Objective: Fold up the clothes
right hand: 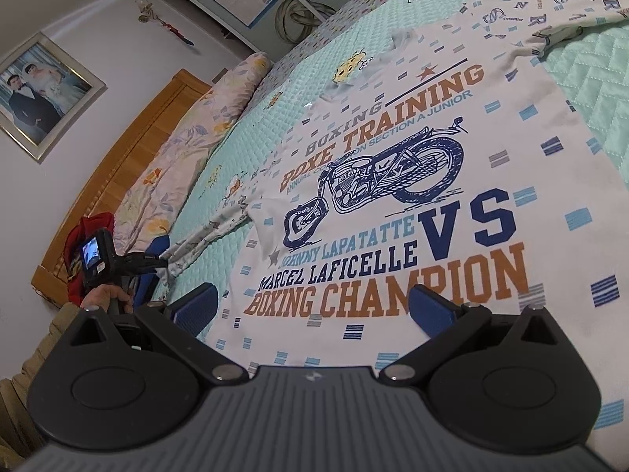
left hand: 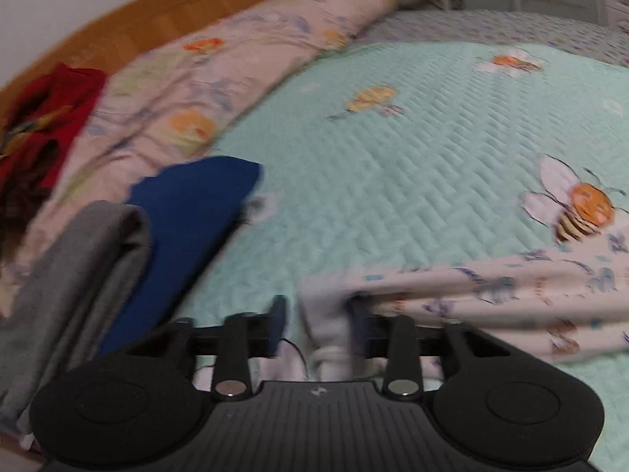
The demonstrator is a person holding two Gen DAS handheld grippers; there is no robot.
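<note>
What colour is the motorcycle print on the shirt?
Dark blue motorcycle on the white shirt; right wrist view.

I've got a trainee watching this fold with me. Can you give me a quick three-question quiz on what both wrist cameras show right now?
1. True or false: the right gripper has its jaws spread wide above the printed white shirt, clamping nothing.
2. Which part of the shirt lies between the fingers of the left gripper? A) the collar B) a sleeve C) the bottom hem
3. Fill in: next to the grey garment lies a folded ____ garment.

Key
1. True.
2. B; the view is blurred, so whether the pads press on it is unclear.
3. Blue.
</note>
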